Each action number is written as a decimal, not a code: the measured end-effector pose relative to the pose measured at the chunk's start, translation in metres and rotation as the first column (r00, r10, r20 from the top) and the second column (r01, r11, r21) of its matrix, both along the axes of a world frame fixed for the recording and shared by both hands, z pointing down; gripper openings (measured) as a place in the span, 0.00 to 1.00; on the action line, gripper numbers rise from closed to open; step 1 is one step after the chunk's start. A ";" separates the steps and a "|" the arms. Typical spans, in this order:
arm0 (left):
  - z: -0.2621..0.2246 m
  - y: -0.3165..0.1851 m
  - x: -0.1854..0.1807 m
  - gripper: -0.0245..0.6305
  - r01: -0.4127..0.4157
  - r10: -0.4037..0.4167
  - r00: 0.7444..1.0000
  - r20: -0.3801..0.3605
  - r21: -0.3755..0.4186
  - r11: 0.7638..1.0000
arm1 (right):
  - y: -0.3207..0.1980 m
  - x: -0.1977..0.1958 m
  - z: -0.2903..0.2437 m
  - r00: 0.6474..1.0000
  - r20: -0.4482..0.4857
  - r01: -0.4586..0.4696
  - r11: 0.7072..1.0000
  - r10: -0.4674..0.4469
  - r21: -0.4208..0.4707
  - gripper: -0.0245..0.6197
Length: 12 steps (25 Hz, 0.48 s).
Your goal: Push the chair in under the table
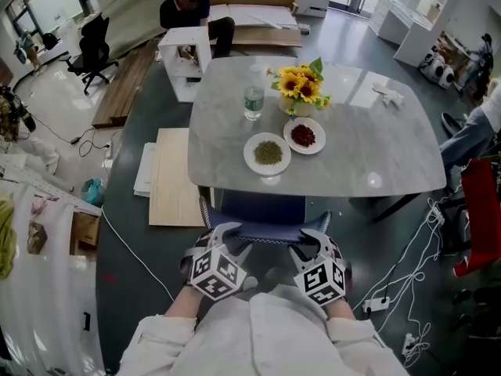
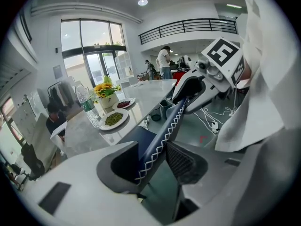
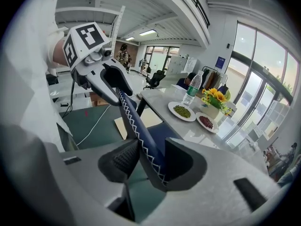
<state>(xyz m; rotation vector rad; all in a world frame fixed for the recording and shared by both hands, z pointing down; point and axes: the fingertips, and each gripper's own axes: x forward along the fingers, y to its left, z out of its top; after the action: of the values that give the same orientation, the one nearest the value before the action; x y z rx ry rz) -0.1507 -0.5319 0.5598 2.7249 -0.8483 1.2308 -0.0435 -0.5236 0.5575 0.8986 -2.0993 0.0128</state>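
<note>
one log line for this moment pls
phase: chair push | left gripper: clamped on chair back | right gripper: clamped on chair back | seat: partly under table

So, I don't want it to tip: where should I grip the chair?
Take the top edge of the backrest, near each corner, from behind the chair. The edge is thin and level, so jaws straddle it, as the left gripper and right gripper do, and the push runs straight toward the table.

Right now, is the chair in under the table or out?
Partly in. In the head view the seat of the chair reaches under the edge of the table, but a strip of blue seat shows before the backrest.
</note>
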 end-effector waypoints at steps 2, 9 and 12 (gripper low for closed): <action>0.001 -0.001 0.000 0.33 0.002 -0.002 1.000 0.000 0.007 1.000 | -0.001 0.000 0.000 1.000 -0.002 0.007 1.000 -0.007 0.009 0.26; 0.001 -0.002 0.001 0.33 0.011 -0.011 1.000 0.000 -0.006 1.000 | -0.002 0.001 0.001 1.000 0.000 0.022 1.000 -0.022 -0.003 0.26; 0.001 -0.002 0.001 0.33 0.007 -0.007 1.000 -0.004 -0.014 1.000 | -0.003 0.001 0.001 1.000 0.004 0.023 1.000 -0.023 0.002 0.26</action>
<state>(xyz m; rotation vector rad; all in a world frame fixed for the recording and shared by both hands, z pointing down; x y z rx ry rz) -0.1494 -0.5344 0.5606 2.7105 -0.8450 1.2241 -0.0428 -0.5265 0.5583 0.8760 -2.1137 0.0008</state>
